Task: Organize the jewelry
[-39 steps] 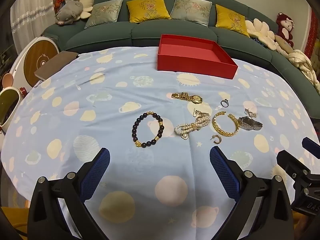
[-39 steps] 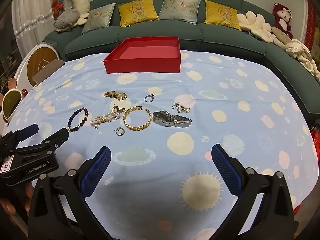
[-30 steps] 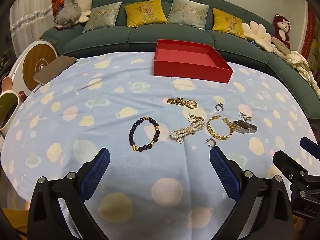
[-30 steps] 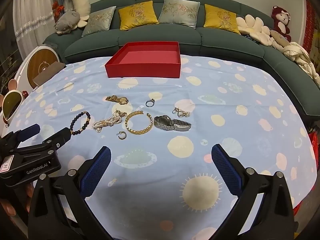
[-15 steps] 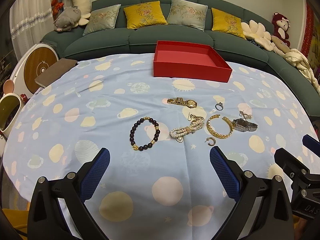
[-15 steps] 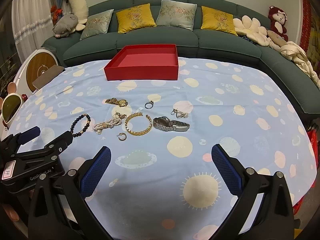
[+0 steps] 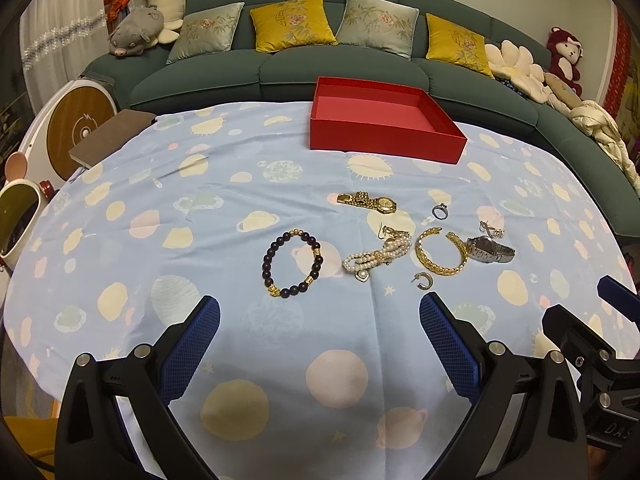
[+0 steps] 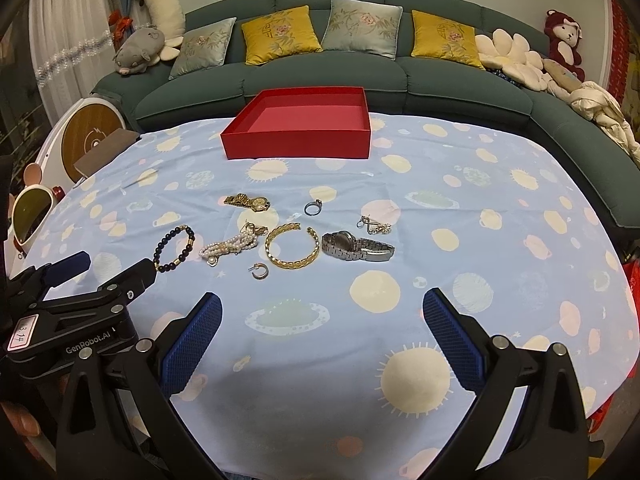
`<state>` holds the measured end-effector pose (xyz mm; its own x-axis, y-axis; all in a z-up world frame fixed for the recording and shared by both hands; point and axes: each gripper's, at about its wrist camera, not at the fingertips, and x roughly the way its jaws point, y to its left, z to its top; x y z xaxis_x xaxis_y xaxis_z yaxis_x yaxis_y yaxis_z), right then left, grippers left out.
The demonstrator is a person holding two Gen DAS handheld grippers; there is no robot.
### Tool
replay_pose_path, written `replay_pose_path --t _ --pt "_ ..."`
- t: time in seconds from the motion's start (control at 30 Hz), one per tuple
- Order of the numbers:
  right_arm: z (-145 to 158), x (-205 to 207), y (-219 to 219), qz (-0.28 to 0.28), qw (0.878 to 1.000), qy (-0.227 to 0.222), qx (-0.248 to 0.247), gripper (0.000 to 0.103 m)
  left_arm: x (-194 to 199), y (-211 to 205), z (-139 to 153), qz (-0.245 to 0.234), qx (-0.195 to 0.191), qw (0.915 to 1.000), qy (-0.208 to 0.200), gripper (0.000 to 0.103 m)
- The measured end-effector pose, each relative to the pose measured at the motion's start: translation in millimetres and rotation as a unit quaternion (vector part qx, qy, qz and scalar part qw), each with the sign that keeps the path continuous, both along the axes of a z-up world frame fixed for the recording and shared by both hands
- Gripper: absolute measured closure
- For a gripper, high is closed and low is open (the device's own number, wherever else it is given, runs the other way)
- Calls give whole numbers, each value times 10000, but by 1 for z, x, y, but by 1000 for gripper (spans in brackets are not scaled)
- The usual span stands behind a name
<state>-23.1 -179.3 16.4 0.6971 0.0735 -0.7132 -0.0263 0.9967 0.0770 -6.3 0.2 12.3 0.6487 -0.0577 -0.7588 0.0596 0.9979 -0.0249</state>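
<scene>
Jewelry lies in a cluster mid-table: a dark bead bracelet (image 7: pixel 291 264) (image 8: pixel 175 249), a pearl bracelet (image 7: pixel 376 258) (image 8: pixel 229 249), a gold bangle (image 7: pixel 440 251) (image 8: pixel 292 249), a silver watch (image 7: pixel 490 249) (image 8: pixel 356 249), a gold watch (image 7: pixel 368 201) (image 8: pixel 248 201), a ring (image 7: pixel 439 211) (image 8: pixel 313 207), a hoop earring (image 7: pixel 424 280) (image 8: pixel 260 271) and a small silver piece (image 8: pixel 374 226). An empty red box (image 7: pixel 384 118) (image 8: pixel 300 122) stands beyond them. My left gripper (image 7: pixel 319 322) and right gripper (image 8: pixel 322 318) are both open and empty, near the front edge.
A blue planet-print cloth (image 8: pixel 460 208) covers the table. A green sofa (image 8: pixel 440 76) with cushions and plush toys runs behind and along the right. A brown board (image 7: pixel 112 136) and a round wooden device (image 7: pixel 80 132) sit off the left edge.
Both grippers have shifted slightly, so the jewelry and box sit a little differently in view. The jaws stay open and nothing on the table has moved.
</scene>
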Motion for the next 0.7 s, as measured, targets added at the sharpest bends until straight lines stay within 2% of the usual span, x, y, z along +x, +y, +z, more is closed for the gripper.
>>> replay_pose_path --t 0.37,0.7 --pt "1 -2 0 6 10000 -27 5 5 -4 -2 6 -28 110 9998 -189 6" --pt "1 -2 1 0 10000 -23 19 5 -5 -3 8 -56 114 9997 -201 6"
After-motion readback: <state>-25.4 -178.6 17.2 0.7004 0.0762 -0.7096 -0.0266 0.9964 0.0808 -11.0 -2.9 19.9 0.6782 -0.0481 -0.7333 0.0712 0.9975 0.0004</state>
